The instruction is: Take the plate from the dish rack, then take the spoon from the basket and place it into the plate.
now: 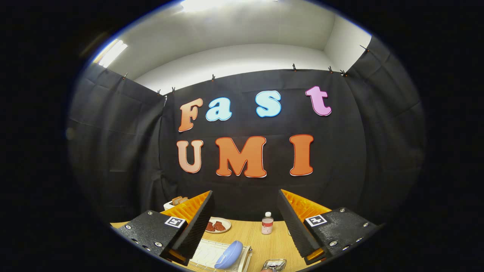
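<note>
The gripper [245, 223] is held wide open and empty above the table [261, 241]. Below the left finger, the blue plate [229, 255] stands tilted on edge in the rack [206, 252]. It is judged stiff, light and slippery, best pinched at the raised rim. Just right, the basket [273, 264] is partly seen; the spoon cannot be made out. A bottle [267, 223] stands beyond, well apart.

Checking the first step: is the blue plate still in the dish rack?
Yes: the blue plate leans on edge in the dish rack, below the open gripper.
</note>
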A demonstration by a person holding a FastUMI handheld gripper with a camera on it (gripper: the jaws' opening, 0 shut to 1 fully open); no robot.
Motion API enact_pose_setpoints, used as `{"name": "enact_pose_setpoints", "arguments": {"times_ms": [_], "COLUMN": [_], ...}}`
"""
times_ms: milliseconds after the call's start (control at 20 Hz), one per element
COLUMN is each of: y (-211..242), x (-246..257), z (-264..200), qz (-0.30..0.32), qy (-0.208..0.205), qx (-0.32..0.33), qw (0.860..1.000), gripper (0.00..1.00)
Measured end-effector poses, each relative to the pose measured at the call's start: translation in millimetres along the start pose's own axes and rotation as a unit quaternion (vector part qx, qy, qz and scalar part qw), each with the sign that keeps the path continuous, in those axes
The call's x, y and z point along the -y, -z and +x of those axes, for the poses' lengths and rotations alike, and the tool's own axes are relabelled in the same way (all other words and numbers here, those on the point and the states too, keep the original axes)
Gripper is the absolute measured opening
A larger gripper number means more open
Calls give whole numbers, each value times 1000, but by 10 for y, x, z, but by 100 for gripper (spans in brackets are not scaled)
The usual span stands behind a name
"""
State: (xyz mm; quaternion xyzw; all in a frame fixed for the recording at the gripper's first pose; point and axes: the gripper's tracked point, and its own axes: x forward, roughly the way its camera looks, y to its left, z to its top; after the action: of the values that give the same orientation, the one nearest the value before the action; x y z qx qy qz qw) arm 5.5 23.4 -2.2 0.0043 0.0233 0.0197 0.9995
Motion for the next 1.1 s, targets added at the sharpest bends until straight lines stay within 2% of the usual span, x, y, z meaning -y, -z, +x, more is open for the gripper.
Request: {"name": "enact_pose_setpoints", "arguments": {"times_ms": [250, 600, 950, 1100], "y": [459, 1144, 1837, 2205], "x": [-15, -167, -278, -304], "z": [83, 267, 446, 478], "qz": [36, 69, 62, 51], "qy": [-2, -22, -33, -31], "qx": [-84, -206, -311, -364], "qw": [996, 976, 948, 929], "gripper": [99, 98, 94, 91]}}
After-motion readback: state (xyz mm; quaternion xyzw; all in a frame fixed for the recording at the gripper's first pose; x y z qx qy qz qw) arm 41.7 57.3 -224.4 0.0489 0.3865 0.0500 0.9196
